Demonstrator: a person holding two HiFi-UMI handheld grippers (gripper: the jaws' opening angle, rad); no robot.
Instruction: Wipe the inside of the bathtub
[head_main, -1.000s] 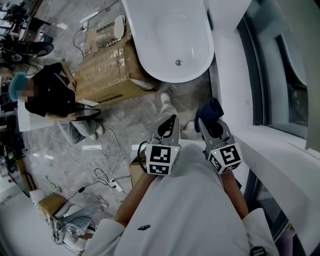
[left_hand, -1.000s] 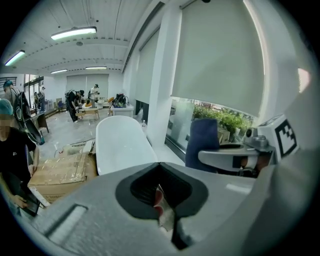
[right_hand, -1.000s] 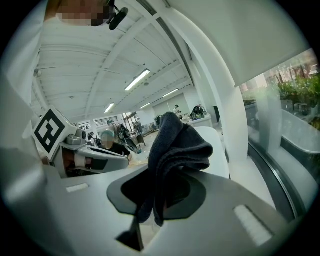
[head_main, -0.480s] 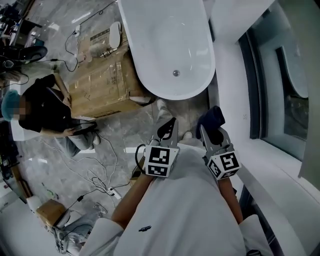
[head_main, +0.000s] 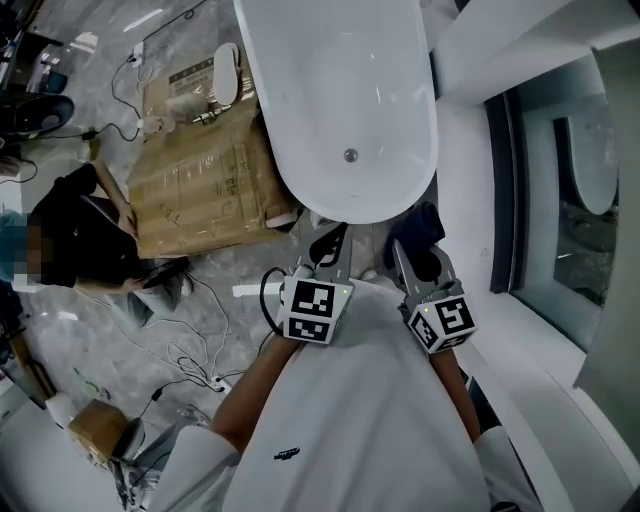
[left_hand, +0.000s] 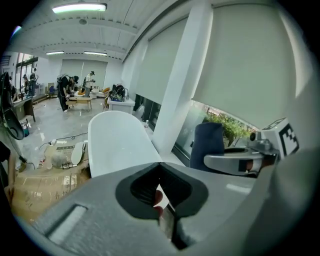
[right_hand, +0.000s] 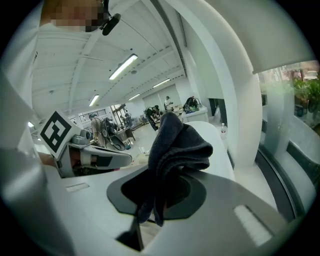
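The white oval bathtub (head_main: 340, 90) fills the top centre of the head view, its drain (head_main: 350, 155) near the close end. Both grippers hover just short of that end, above the floor. My right gripper (head_main: 415, 255) is shut on a folded dark blue cloth (head_main: 422, 225), which bunches up over the jaws in the right gripper view (right_hand: 175, 142). My left gripper (head_main: 332, 252) is shut with nothing in it. The left gripper view looks along the tub (left_hand: 117, 142) and shows the cloth (left_hand: 207, 145) off to the right.
A large cardboard box (head_main: 200, 180) lies against the tub's left side. A person in black (head_main: 80, 245) crouches beside it. Cables (head_main: 200, 350) trail over the marble floor. A white ledge and window frame (head_main: 505, 190) run along the right.
Both grippers have moved forward to the bathtub's near end, and the tub now sits larger and closer in the head view. The cloth stays held in the right gripper.
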